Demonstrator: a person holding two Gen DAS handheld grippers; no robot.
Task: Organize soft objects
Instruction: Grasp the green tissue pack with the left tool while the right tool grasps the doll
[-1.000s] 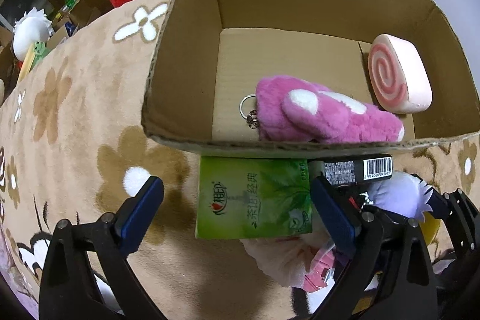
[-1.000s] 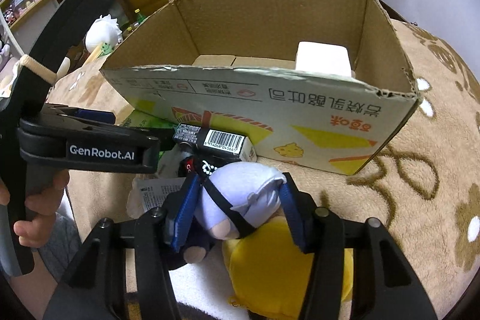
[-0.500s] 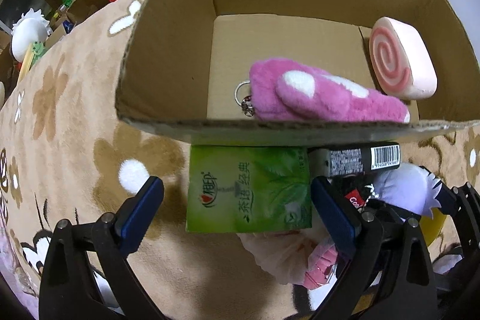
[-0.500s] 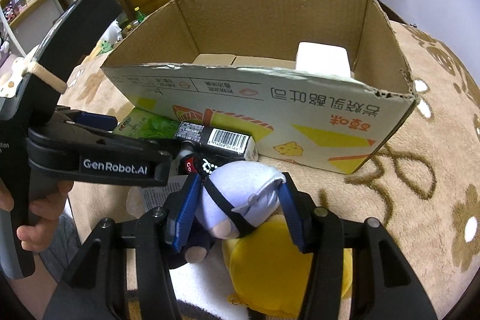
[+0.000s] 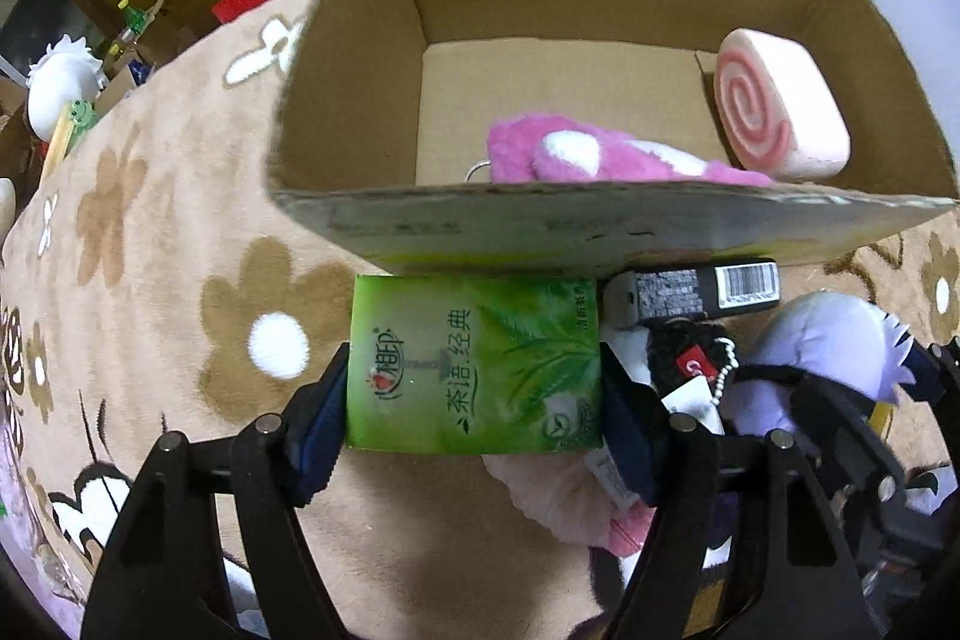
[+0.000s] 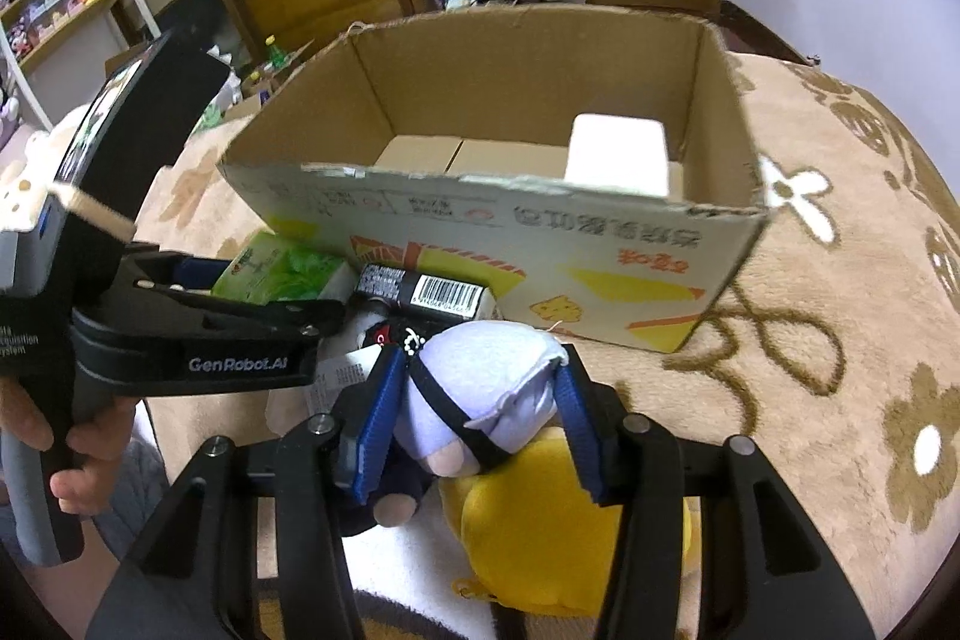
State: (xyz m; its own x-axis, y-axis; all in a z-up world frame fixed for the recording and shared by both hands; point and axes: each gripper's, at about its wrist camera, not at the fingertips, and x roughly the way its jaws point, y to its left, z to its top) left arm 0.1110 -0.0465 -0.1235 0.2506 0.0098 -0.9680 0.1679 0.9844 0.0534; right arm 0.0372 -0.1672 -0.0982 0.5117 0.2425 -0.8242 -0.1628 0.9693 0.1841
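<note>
My left tongs (image 5: pixel 474 400) grip a green tissue pack (image 5: pixel 474 364) by both sides, pads pressed against it, just in front of the cardboard box (image 5: pixel 600 226). My right tongs (image 6: pixel 474 412) are clamped on a lavender plush toy (image 6: pixel 480 376), which rests against a yellow plush (image 6: pixel 540 538). A black barcoded box (image 6: pixel 429 289) lies beside the tissue pack, against the carton's front wall. Inside the carton I see a pink fuzzy plush (image 5: pixel 600 157) and a pink swirl roll cushion (image 5: pixel 780 112). Everything sits on a tan flower-patterned blanket (image 5: pixel 150 250) covering the surface.
</note>
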